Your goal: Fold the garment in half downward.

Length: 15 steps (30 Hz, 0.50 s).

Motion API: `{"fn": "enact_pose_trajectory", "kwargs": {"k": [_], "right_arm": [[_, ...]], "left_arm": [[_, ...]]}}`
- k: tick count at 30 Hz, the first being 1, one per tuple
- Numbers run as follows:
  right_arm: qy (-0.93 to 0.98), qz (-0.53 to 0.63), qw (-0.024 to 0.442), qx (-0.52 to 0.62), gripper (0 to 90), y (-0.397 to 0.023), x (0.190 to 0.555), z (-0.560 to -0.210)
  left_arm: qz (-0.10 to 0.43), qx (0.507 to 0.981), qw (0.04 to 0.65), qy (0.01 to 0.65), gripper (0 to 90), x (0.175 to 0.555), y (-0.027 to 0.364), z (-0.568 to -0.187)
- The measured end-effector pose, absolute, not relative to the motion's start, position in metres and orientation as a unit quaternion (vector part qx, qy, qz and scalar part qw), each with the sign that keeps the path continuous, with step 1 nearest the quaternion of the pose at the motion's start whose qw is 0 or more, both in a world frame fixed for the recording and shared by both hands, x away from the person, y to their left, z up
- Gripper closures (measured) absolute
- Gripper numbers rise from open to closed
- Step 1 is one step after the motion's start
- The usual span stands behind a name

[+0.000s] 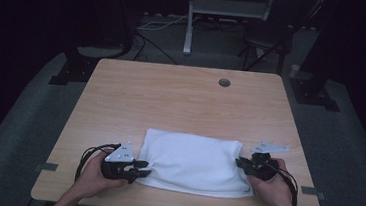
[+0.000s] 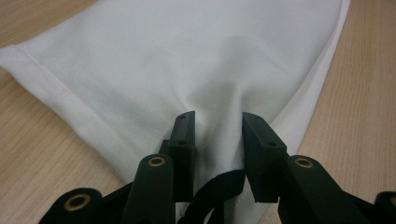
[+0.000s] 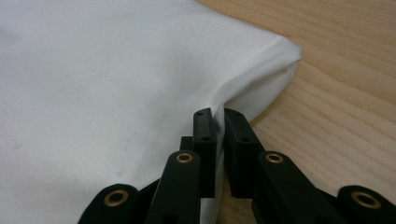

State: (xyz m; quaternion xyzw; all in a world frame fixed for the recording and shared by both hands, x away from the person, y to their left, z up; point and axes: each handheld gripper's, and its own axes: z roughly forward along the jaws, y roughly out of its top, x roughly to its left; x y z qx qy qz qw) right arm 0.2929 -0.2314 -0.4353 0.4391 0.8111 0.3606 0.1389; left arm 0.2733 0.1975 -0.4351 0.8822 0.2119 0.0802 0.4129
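A white folded cloth (image 1: pixel 193 164) lies on the near half of the wooden table (image 1: pixel 181 103). My left gripper (image 1: pixel 146 169) is at the cloth's near left corner. In the left gripper view its jaws (image 2: pixel 218 116) stand a little apart, and a hump of cloth (image 2: pixel 187 56) is gathered between the pads, with creases running into the gap. My right gripper (image 1: pixel 240 163) is at the cloth's right edge. In the right gripper view its jaws (image 3: pixel 218 112) are pinched tight on a thin raised fold of the cloth (image 3: pixel 116 70) near its corner.
A round cable hole (image 1: pixel 224 82) sits near the table's far edge. Behind the table stand a white stand leg (image 1: pixel 189 28) and a dark chair (image 1: pixel 272 38). The table's front edge runs just below both hands.
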Motion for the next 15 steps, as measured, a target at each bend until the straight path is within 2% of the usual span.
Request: {"fn": "enact_pose_trajectory", "kwargs": {"k": [7, 15], "right_arm": [[0.807, 0.358, 0.151, 0.445, 84.2, -0.221, 0.316, -0.435], [0.797, 0.358, 0.16, 0.459, 84.1, -0.203, 0.348, -0.435]], "left_arm": [[0.101, 0.885, 0.4, 0.216, 66.7, 0.281, 0.195, -0.435], [0.12, 0.881, 0.389, 0.241, 66.1, 0.307, 0.203, -0.434]]}}
